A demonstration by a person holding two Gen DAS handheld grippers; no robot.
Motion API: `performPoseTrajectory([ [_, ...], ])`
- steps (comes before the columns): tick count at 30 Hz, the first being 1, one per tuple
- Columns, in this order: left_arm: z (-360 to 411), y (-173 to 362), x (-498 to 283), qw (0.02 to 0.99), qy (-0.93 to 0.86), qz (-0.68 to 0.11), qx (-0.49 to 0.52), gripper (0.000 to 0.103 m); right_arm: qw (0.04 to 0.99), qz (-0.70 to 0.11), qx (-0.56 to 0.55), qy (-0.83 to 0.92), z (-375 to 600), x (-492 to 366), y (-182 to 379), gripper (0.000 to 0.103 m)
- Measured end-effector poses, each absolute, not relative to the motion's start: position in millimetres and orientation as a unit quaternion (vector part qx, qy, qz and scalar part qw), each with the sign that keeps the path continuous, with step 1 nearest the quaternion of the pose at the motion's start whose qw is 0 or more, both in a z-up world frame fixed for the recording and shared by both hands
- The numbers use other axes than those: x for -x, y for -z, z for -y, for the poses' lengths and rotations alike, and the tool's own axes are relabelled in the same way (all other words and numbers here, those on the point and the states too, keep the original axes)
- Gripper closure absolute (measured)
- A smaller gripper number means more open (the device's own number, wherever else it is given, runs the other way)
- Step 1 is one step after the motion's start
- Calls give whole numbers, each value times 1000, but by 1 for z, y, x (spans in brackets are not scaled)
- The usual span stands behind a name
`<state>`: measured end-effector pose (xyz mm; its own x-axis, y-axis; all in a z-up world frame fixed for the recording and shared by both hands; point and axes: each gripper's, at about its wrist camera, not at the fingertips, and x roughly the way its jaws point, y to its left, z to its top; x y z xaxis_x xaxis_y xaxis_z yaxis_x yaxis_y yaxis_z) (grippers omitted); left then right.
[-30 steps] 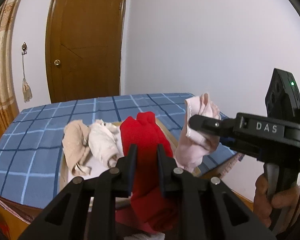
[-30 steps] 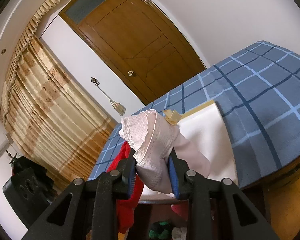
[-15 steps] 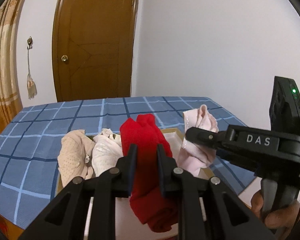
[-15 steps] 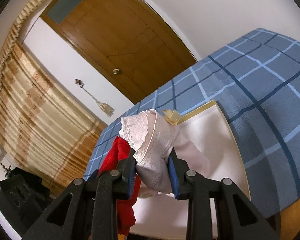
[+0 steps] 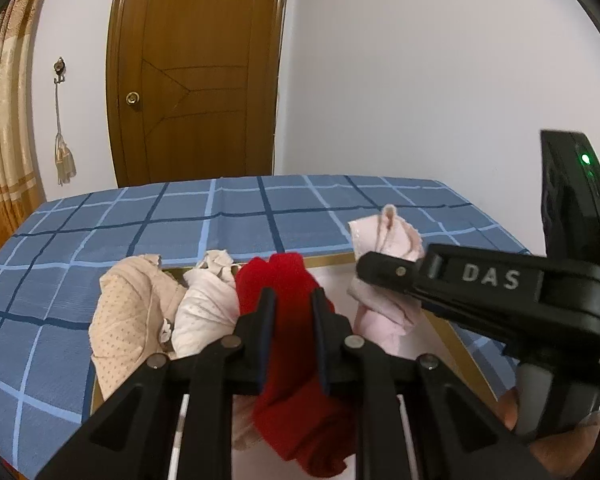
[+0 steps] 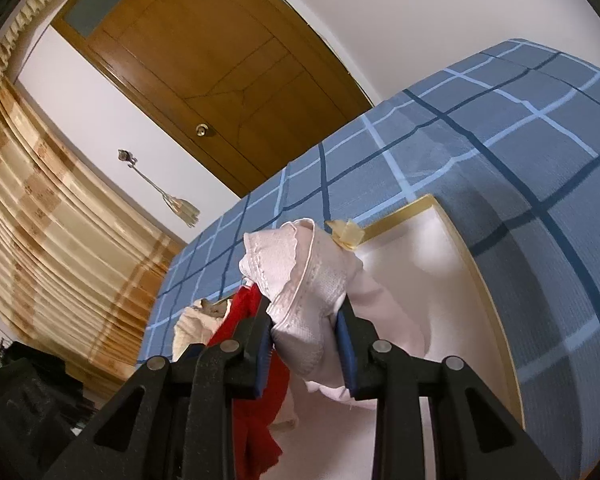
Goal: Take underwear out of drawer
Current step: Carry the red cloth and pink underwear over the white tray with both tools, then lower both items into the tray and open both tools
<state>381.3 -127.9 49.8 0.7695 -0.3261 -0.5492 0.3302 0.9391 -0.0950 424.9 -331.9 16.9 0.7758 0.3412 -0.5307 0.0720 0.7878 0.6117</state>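
My left gripper is shut on red underwear, which hangs down over a white gold-edged tray on the bed. My right gripper is shut on pale pink lace underwear with a small yellow bow; it also shows in the left wrist view, held to the right of the red piece. A beige piece and a white piece lie on the tray's left side. The red underwear shows left of my right gripper.
The bed has a blue checked cover. A brown wooden door stands behind it, with a striped curtain and a hanging tassel to the left. A white wall is on the right.
Both grippers have moved forward and lower over the bed with their garments. The tray and the two lying pieces now sit closer below them.
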Motion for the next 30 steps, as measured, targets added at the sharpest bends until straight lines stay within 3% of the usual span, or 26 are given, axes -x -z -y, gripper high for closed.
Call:
performPoseTrajectory([
  [21, 138, -22, -414, 919, 191, -344, 8, 88, 851, -387, -349, -71, 328, -481, 42, 72],
  [25, 143, -17, -417, 911, 193, -363, 3, 84, 849, -386, -352, -76, 328, -482, 42, 68],
  [27, 146, -18, -417, 911, 195, -364, 5, 83, 846, -385, -358, -88, 327, -484, 43, 59],
  [28, 147, -18, -417, 912, 193, -362, 3, 80, 845, -385, -360, -92, 327, -483, 42, 58],
  [30, 147, -22, -413, 912, 195, -360, 0, 63, 843, -382, -367, -94, 330, -481, 40, 49],
])
